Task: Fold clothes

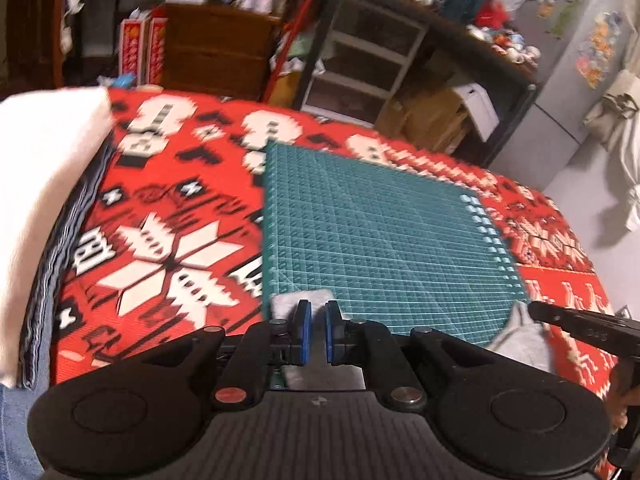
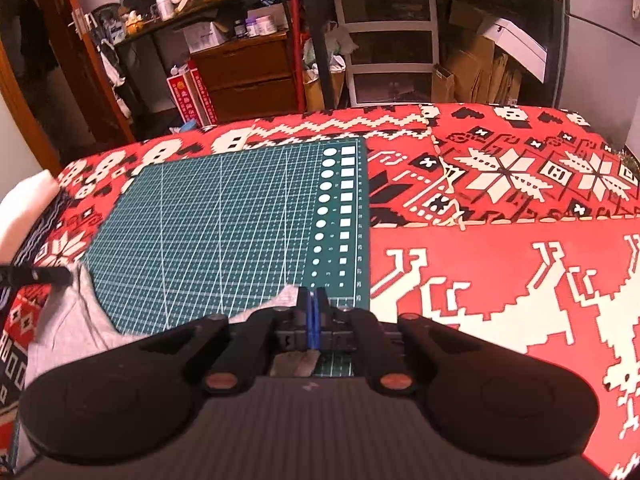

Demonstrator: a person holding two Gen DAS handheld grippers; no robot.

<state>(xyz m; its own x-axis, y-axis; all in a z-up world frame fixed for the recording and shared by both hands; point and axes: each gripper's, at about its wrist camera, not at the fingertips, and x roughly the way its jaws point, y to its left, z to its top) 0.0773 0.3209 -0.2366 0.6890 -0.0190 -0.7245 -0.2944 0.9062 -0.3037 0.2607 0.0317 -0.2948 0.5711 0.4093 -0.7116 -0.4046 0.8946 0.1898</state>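
Left gripper [image 1: 316,316]: jaws slightly apart over grey garment [image 1: 520,340].
Right gripper [image 2: 313,300]: clamped on garment.
Surface: green cutting mat [image 2: 224,224] on red patterned cloth [image 2: 500,208].
Drawers [image 2: 386,36]: contents unclear.

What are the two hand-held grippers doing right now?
Left hand-held gripper: slightly open around the grey garment.
Right hand-held gripper: shut on the grey garment.

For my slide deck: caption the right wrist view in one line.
Right gripper shut on grey cloth at the near edge of a green cutting mat on a red patterned blanket.
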